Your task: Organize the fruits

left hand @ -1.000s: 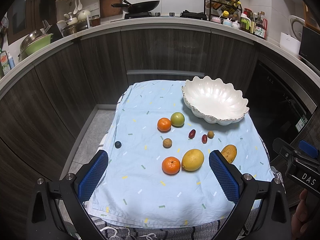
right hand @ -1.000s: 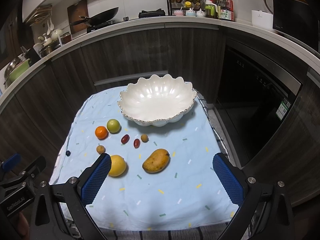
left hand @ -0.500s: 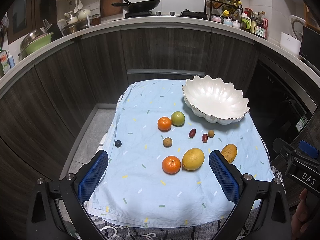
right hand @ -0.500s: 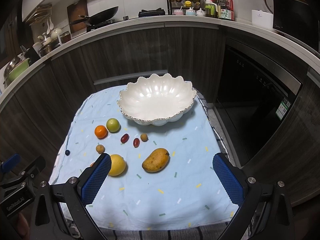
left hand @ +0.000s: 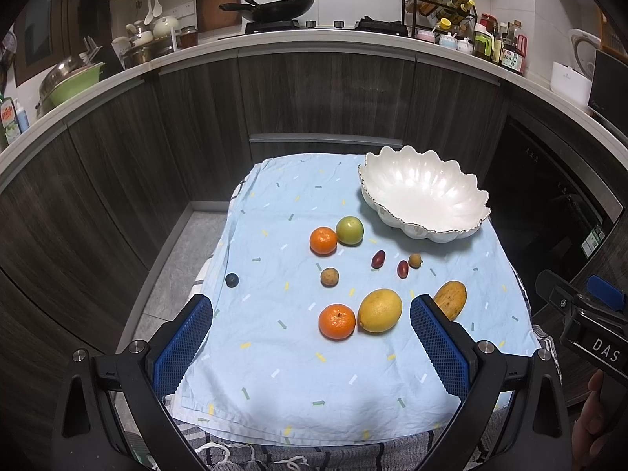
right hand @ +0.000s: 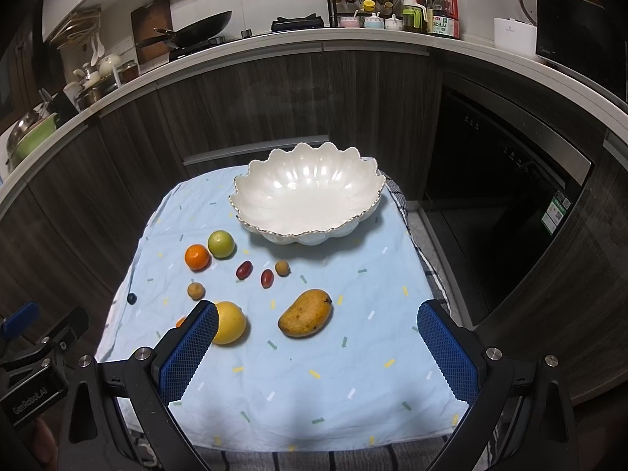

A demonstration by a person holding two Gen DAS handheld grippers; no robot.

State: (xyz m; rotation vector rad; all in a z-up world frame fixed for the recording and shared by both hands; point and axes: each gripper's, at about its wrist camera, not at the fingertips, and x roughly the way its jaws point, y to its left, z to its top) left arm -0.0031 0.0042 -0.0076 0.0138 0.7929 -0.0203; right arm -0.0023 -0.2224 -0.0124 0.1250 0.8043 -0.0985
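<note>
Both grippers, left [left hand: 310,337] and right [right hand: 316,347], hold fingers apart, empty. Your mango [right hand: 305,313] lies ahead of the right one (long axis slanting up-right), short of the bowl [right hand: 274,231].

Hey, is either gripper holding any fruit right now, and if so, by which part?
Nothing is held. The left gripper and right gripper are both open above the cloth.

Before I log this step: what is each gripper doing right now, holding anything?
Left gripper: jaws open, holding nothing, above the cloth.
Right gripper: jaws open, holding nothing.
</note>
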